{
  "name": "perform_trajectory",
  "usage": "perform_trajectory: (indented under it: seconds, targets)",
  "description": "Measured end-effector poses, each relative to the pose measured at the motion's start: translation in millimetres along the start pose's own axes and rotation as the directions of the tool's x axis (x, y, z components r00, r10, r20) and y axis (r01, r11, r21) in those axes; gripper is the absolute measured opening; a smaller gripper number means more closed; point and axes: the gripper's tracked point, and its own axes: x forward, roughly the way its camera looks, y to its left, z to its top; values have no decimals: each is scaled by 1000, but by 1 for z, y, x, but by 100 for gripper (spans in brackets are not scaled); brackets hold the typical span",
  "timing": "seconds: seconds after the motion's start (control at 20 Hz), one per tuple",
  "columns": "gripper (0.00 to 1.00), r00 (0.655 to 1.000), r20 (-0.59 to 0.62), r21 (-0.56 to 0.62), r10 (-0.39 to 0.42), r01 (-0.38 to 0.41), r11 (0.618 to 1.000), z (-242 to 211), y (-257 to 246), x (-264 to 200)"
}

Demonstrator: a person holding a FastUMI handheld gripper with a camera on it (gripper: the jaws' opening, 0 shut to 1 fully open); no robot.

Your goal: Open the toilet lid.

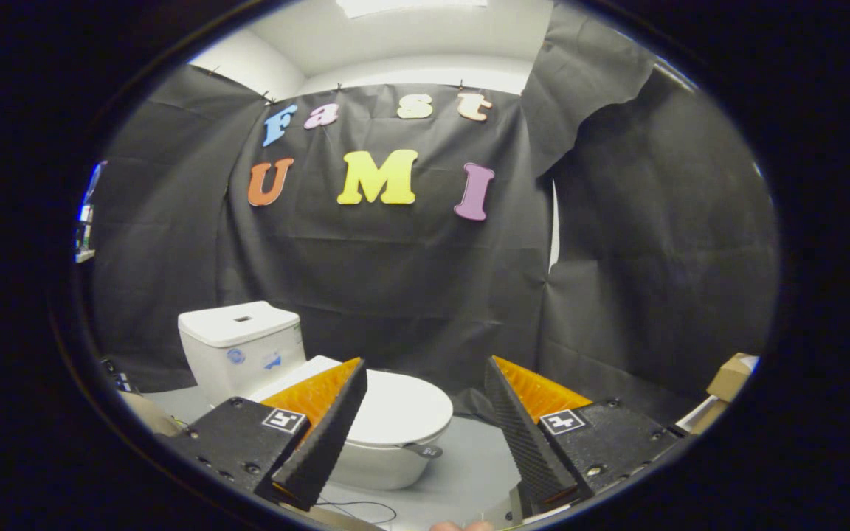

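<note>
Hanging above the grey floor (469,457), the claw (425,435) had its two ribbed black fingers (325,442) spread wide apart, with nothing pinched between them and nothing touching either pad. Orange backing showed behind each finger, and a small black-and-white marker tag sat on each black finger block.

The toilet (307,391) stood ahead of the claw, mostly beyond the left finger, which covered part of the seat. Its lid (403,405) lay flat and closed over the bowl (377,464), so what the bowl held could not be seen. The white tank (240,350) rose behind the left finger, with a flush button in its closed top and two small stickers on its front. The toilet's long axis ran from the tank, farther away and to the left, toward the rounded front of the bowl, which pointed nearer and to the right, into the gap between the fingers. A small grey tab (425,450) stuck out at the front edge of the lid, between the fingers and nearer the left one.

Beyond the right finger, a cardboard box (731,376) sat against the black cloth wall (410,280). A thin dark cable (362,507) curled on the floor just below the bowl.
</note>
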Motion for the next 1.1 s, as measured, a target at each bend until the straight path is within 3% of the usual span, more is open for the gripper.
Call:
perform_trajectory:
  seconds: [0.45,0.65,0.9,1.1]
  targets:
    - [100,999,-22,76,-34,35,996,-3,6,20]
    - [100,994,-105,54,-15,21,998,-27,15,30]
    - [100,984,-174,134,-27,51,990,-35,7,59]
    - [100,969,-245,111,-39,68,992,-60,6,85]
